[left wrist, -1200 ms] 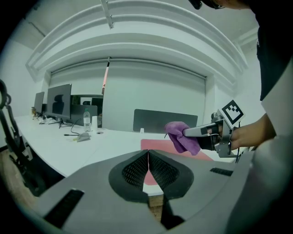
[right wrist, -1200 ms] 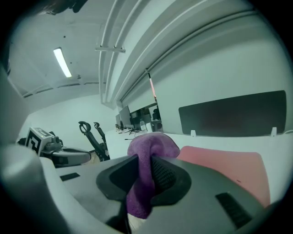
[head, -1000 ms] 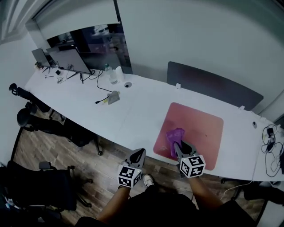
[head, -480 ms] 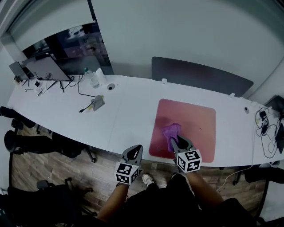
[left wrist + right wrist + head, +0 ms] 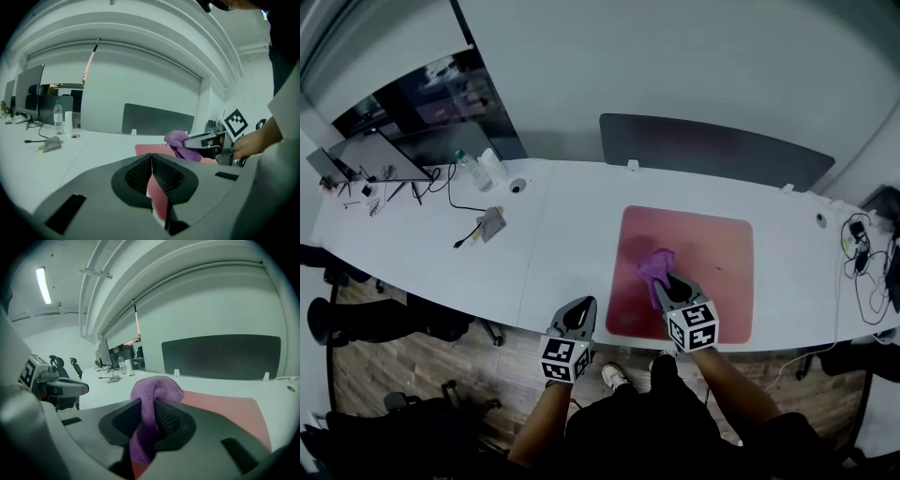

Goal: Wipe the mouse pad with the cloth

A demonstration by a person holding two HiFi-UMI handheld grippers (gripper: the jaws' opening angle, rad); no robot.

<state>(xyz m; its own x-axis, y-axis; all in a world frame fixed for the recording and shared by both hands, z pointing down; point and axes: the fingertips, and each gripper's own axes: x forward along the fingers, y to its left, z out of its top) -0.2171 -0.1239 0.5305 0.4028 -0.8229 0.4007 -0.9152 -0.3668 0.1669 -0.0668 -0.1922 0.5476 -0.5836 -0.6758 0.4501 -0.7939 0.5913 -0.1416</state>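
A red mouse pad [image 5: 712, 253] lies on the white desk [image 5: 572, 234] in front of me. My right gripper [image 5: 666, 286] is shut on a purple cloth [image 5: 655, 267], which bunches out past the jaws over the pad's near left part. In the right gripper view the cloth [image 5: 152, 404] fills the gap between the jaws, with the pad [image 5: 225, 408] beyond. My left gripper [image 5: 580, 314] hangs at the desk's near edge, left of the pad, its jaws shut with nothing between them. The left gripper view shows the cloth [image 5: 180, 143] held over the pad [image 5: 150, 150].
A dark partition panel [image 5: 712, 150] stands behind the pad. At far left are a monitor [image 5: 380, 155], a bottle [image 5: 469, 171], cables and a small grey object [image 5: 491, 223]. More cables [image 5: 862, 253] lie at the right end. Office chairs [image 5: 356, 319] stand on the wooden floor.
The view has swung so the desk sits further left. My right gripper with the cloth has moved a little further onto the pad. The left gripper has stayed at the desk edge.
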